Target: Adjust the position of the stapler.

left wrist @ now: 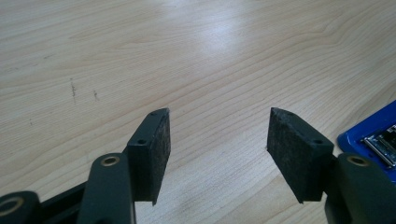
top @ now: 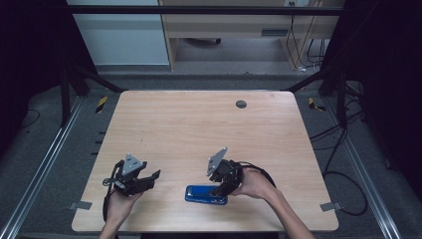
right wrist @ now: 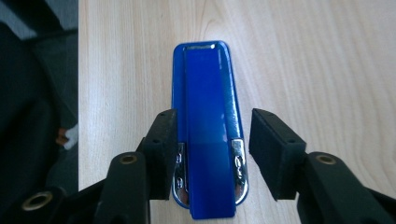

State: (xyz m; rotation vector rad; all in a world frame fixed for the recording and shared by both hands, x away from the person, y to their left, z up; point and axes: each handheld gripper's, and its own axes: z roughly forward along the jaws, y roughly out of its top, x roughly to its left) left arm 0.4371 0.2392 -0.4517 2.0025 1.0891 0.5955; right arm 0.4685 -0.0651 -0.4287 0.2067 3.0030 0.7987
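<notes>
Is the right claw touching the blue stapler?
Touching on one side: the right gripper view shows the right claw astride the blue stapler, one pad against it, the other apart.

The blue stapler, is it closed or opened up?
Closed. The blue stapler lies flat on the table, its top arm down along the base; the right gripper has its fingers on either side.

I see a wooden table [top: 199, 129] from above. My left gripper [top: 149, 178] sits near the front edge on the left, over bare wood, with its jaws apart. My right gripper [top: 218, 190] is down at a blue stapler [top: 206, 194] that lies flat near the front. A small dark round hole [top: 241, 104] is near the far edge.
</notes>
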